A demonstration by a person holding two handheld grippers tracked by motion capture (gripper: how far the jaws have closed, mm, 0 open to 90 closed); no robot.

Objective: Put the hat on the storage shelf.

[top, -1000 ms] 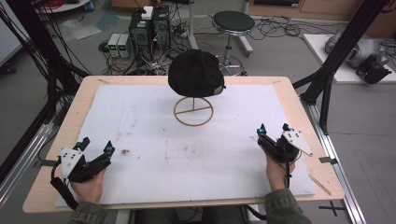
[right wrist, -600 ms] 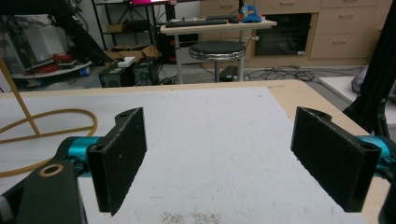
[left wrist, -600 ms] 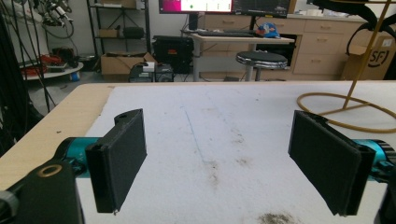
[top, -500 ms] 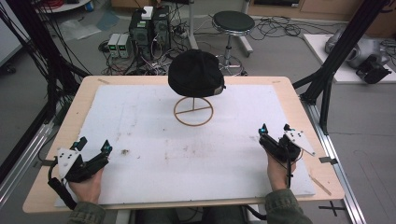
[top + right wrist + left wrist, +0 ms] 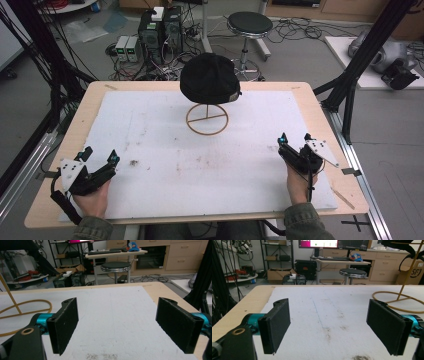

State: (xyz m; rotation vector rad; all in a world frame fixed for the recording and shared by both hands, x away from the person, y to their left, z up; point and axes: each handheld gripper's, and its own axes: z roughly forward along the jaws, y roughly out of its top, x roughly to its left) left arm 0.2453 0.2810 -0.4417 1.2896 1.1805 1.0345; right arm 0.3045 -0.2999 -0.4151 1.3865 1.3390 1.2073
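Observation:
A black cap (image 5: 209,78) sits on top of a tan wire stand (image 5: 207,119) at the far middle of the white foam mat (image 5: 200,165). My left gripper (image 5: 101,156) rests low at the near left of the mat, open, with nothing between its jaws (image 5: 329,326). At the near right my right gripper (image 5: 294,139) is open too, jaws wide over bare mat (image 5: 117,325). The stand's ring base (image 5: 398,301) shows at the right in the left gripper view and the stand's ring (image 5: 25,308) at the left in the right gripper view.
The mat lies on a wooden table (image 5: 320,112) framed by black struts (image 5: 360,65). Beyond the far edge stand a stool (image 5: 249,24), computer boxes (image 5: 160,27) and tangled cables on the floor. Small dirt specks (image 5: 134,162) mark the mat.
Both hands have drawn slightly back toward the near edge. The grippers stay open and the cap on its stand has not moved.

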